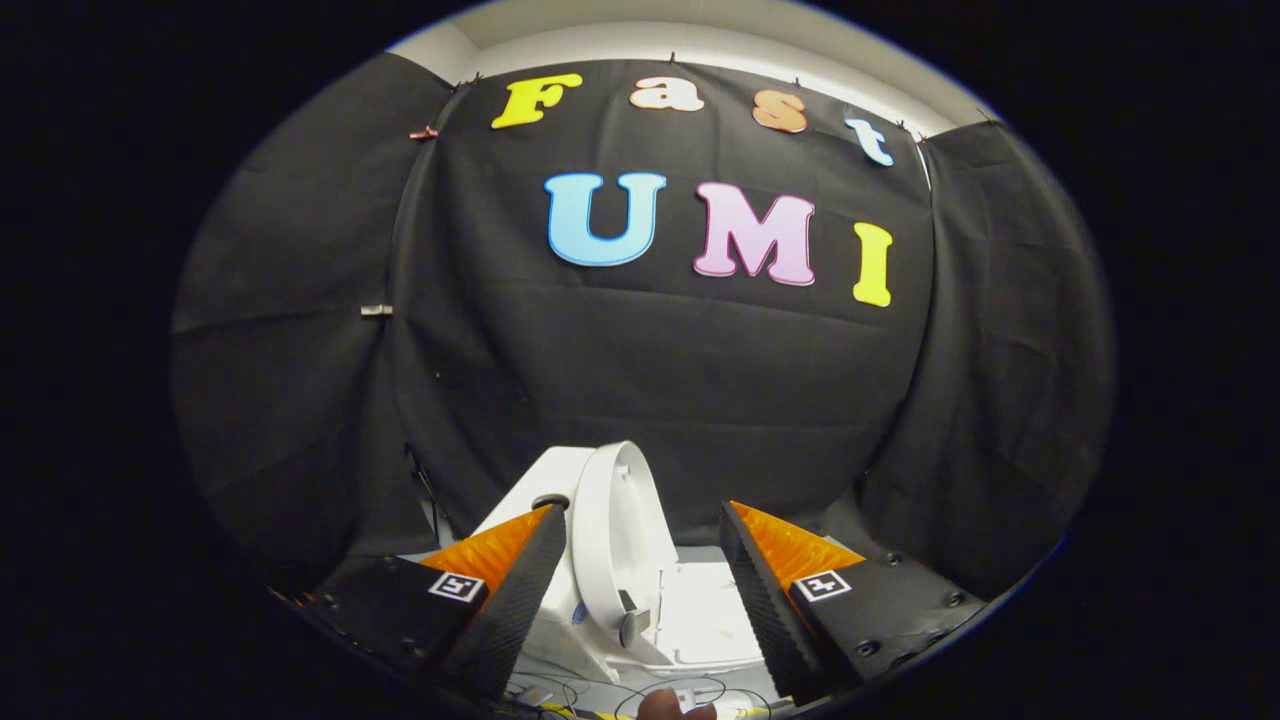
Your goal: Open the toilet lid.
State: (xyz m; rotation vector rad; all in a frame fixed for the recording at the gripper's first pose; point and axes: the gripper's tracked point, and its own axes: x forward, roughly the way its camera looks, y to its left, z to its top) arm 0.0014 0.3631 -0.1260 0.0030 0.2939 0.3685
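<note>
The gripper (640, 570) is held with its fingers spread wide apart, nothing clamped between them. The white plastic oval toilet lid (612, 535) is seen raised upright between the fingers (closer to the left one), hinged on the white ceramic toilet (700, 620) just ahead. Thin cables (590, 695) are seen below.

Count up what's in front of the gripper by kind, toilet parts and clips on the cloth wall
Toilet lid, raised, between the open gripper's fingers: 1
Toilet body: 1
Clips on the cloth wall: 2 clear; others too small to tell
Total: 4
</note>
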